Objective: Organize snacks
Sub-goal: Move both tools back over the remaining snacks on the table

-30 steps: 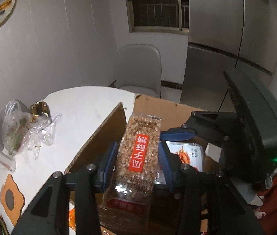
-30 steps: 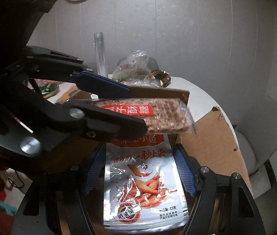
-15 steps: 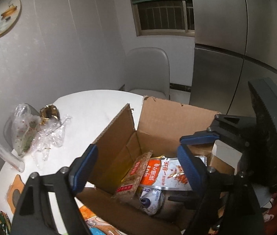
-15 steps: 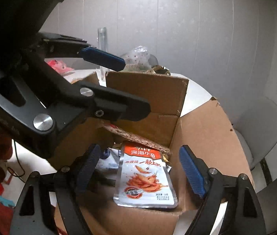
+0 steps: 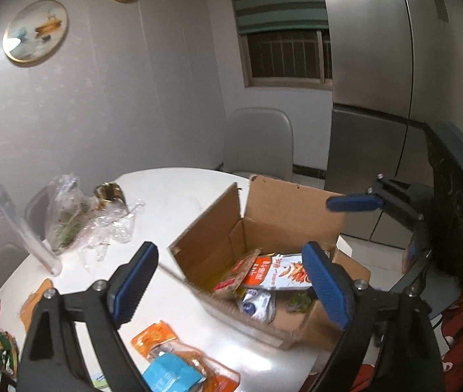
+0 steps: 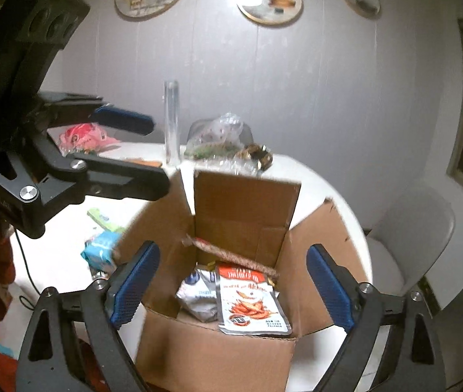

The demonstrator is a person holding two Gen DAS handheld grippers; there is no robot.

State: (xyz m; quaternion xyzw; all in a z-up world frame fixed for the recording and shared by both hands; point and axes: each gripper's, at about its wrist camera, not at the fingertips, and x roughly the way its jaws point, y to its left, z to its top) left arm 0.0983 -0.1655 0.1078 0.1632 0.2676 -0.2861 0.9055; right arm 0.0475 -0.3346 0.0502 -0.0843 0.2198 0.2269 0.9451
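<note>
An open cardboard box (image 5: 290, 215) (image 6: 218, 359) stands on the white round table (image 5: 172, 192). Inside it a nut brittle bar (image 5: 236, 274) (image 6: 231, 254) leans on the wall beside a silver and orange pouch (image 5: 280, 269) (image 6: 251, 300) and a white and blue packet (image 5: 257, 303) (image 6: 198, 300). My left gripper (image 5: 231, 281) (image 6: 157, 156) hovers back from the box, jaws opening, nothing between them. My right gripper (image 6: 233, 284) hangs over the box's near side, jaws opening and empty too.
Loose orange (image 5: 156, 336) and blue packets (image 5: 169, 372) (image 6: 100, 248) lie near the table's front edge. Crumpled plastic bags (image 5: 68, 215), a clear tube (image 6: 171, 121) and a pink pack (image 6: 81, 135) sit at the far side. A grey chair (image 5: 260, 140) and a steel fridge (image 5: 378, 65) stand behind.
The left gripper let go of the nut bar and the right let go of the pouch; both now lie in the box. Both grippers widened and drew back and up.
</note>
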